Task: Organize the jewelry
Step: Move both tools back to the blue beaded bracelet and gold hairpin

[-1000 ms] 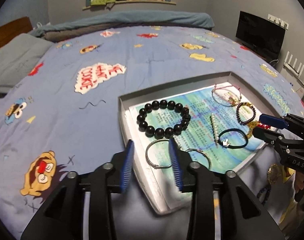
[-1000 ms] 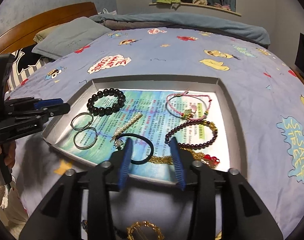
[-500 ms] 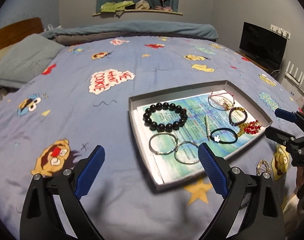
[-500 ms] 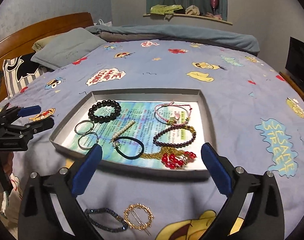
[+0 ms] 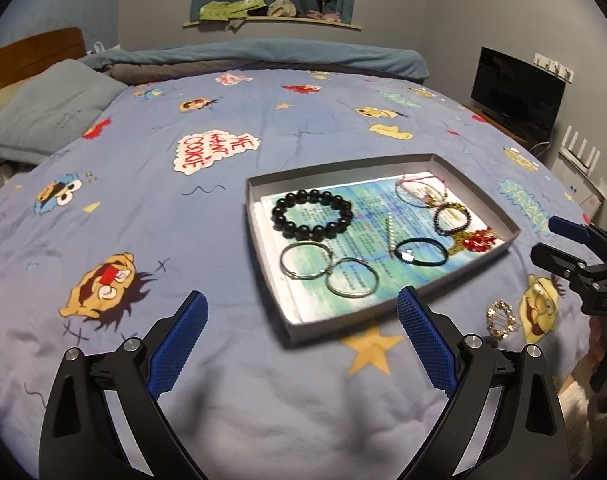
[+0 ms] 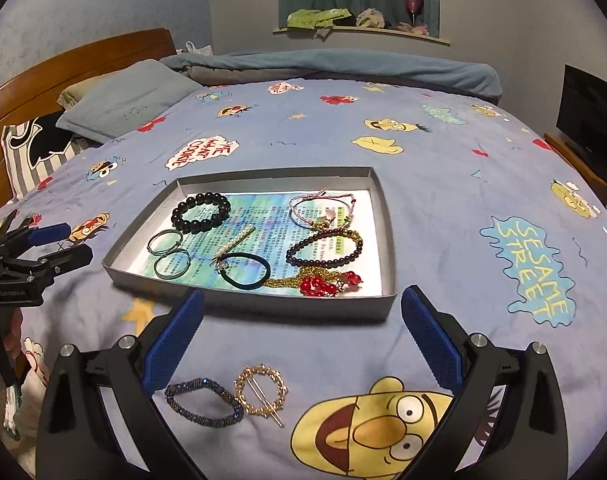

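Both grippers released, fingers wide, nothing held: left gripper (image 5: 299,300), right gripper (image 6: 303,294). Tray (image 6: 247,304) filled. Blue beaded bracelet (image 6: 203,402) & gold hair pin (image 6: 261,394) left on bedspread, tray's 6 o'clock. Next pick judged: bracelet approached low, pinched across band, bedspread not snagged.

Right gripper (image 6: 302,334) wide open, nothing between the fingers (image 6: 174,338). Just ahead of the fingertips, a grey tray (image 6: 251,304) on the bedspread (image 6: 443,208), holding bracelets, rings, a hair tie (image 6: 245,271) and red beads (image 6: 323,285). Between the fingers, nearer the camera, a blue bracelet (image 6: 205,402) touching a gold brooch (image 6: 260,394). Beyond the left finger, the left gripper (image 6: 43,246), also spread.
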